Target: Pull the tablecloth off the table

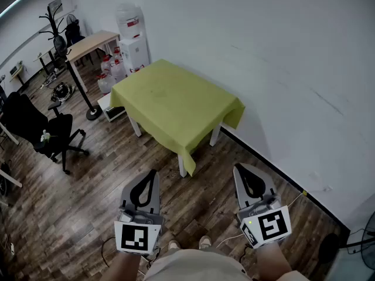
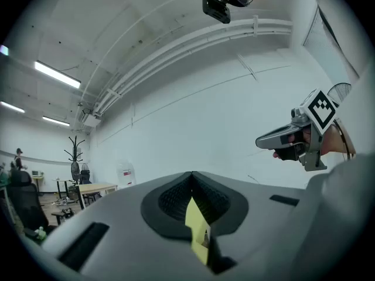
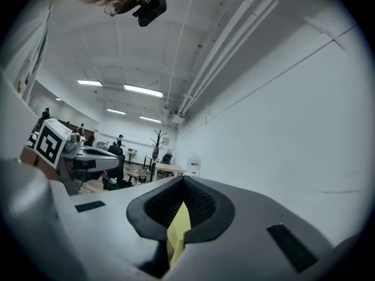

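Right claw (image 3: 183,181): jaws together, yellow sliver (image 3: 179,230) in the slit below the tips | left claw (image 3: 114,159) at left, level | white wall (image 3: 293,116) at right | coat stand (image 3: 157,140), ceiling lights (image 3: 143,91) beyond

I see the tablecloth (image 1: 176,101), matt yellow-green cloth lying smooth over the table (image 1: 182,166), above a dark wood-plank floor (image 1: 76,209) and smooth white wall (image 1: 281,51).

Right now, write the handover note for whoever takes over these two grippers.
Left gripper: shut, empty, held level, well short of the table.
Right gripper: shut, empty, level beside it.
Tablecloth: yellow-green, spread over the table by the wall, corners hanging down.
Done: nothing yet; the cloth is untouched.
Left: step up, grip the near edge, pull the cloth off.
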